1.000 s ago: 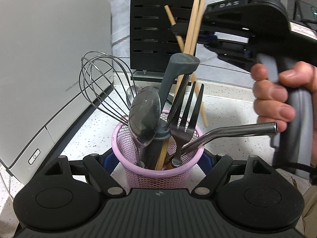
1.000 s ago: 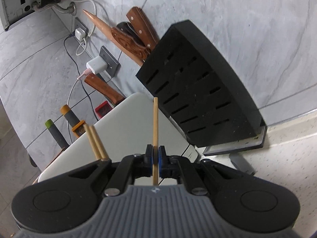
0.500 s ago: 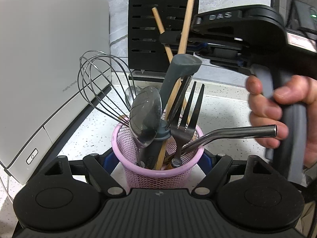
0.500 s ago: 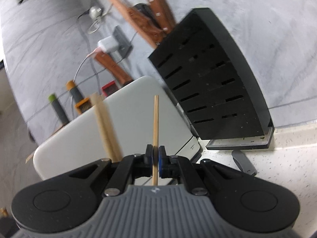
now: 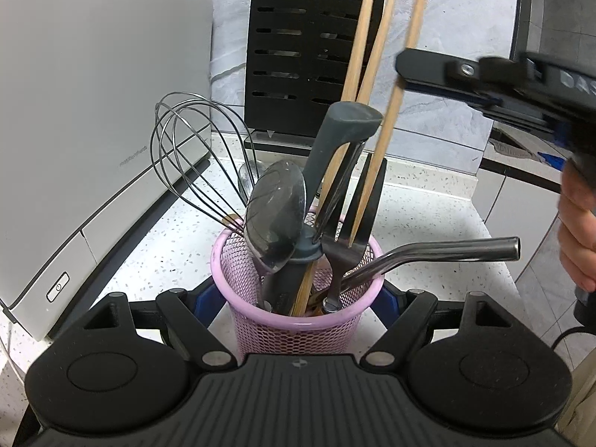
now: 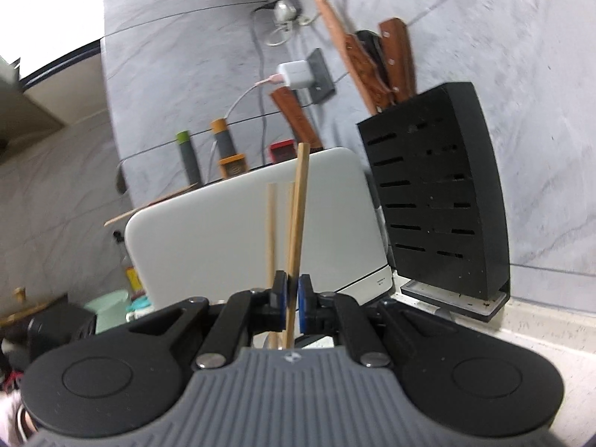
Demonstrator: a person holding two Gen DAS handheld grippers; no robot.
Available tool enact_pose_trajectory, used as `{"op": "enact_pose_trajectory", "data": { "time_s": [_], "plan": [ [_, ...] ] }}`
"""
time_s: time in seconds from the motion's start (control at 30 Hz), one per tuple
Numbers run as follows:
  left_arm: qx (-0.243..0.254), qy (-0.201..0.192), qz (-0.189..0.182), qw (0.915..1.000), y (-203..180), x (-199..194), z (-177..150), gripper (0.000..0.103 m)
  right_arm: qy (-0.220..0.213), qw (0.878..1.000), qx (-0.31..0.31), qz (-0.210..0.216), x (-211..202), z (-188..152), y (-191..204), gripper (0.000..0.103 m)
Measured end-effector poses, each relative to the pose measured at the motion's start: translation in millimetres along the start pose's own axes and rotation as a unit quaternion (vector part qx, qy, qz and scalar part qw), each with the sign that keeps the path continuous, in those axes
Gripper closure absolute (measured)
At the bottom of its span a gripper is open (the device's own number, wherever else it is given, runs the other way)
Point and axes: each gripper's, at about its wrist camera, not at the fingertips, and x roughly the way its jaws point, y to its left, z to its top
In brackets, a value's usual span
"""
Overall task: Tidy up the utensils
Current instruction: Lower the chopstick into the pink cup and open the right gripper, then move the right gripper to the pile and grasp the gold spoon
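Left wrist view. Lower centre: left claw [image 5: 298, 298] closed around a pink mesh utensil cup [image 5: 298, 329] standing on a speckled worktop [image 5: 428, 216]. The cup holds a wire whisk [image 5: 193, 156], a spoon [image 5: 275, 219], a grey-handled tool [image 5: 335, 141], a dark fork [image 5: 354, 238], a bent metal straw [image 5: 447, 251] and two wooden chopsticks [image 5: 363, 44]. Upper right: right claw [image 5: 404, 67], blurred, grips a third chopstick [image 5: 387, 138], its lower end at the fork. Left: white appliance [image 5: 93, 111]. Top centre: black knife block [image 5: 298, 56].
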Motion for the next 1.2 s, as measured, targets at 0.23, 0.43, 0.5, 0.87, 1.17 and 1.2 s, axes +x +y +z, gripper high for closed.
{"op": "enact_pose_trajectory", "data": {
  "time_s": [0.23, 0.43, 0.5, 0.87, 1.17, 1.2],
  "plan": [
    [0.001, 0.0, 0.002, 1.0, -1, 0, 0, 0.01, 0.037, 0.997, -0.068, 0.018, 1, -10, 15, 0.101],
    [0.002, 0.0, 0.002, 1.0, 0, -1, 0, 0.01, 0.079, 0.993, -0.092, 0.009, 12, -19, 20, 0.101],
    [0.004, 0.0, 0.001, 1.0, -1, -1, 0, 0.01, 0.091, 0.99, -0.106, 0.003, 17, -23, 23, 0.101],
    [0.001, -0.002, 0.002, 1.0, -1, -1, 0, 0.01, 0.126, 0.985, -0.115, -0.018, 29, -28, 22, 0.099],
    [-0.006, -0.015, 0.014, 0.9998, -1, -6, -1, 0.01, 0.127, 0.986, -0.106, -0.037, 25, -23, 13, 0.08],
    [-0.002, -0.015, 0.019, 0.9997, -2, -6, -1, 0.01, 0.128, 0.985, -0.104, -0.044, 25, -22, 11, 0.079]
  ]
}}
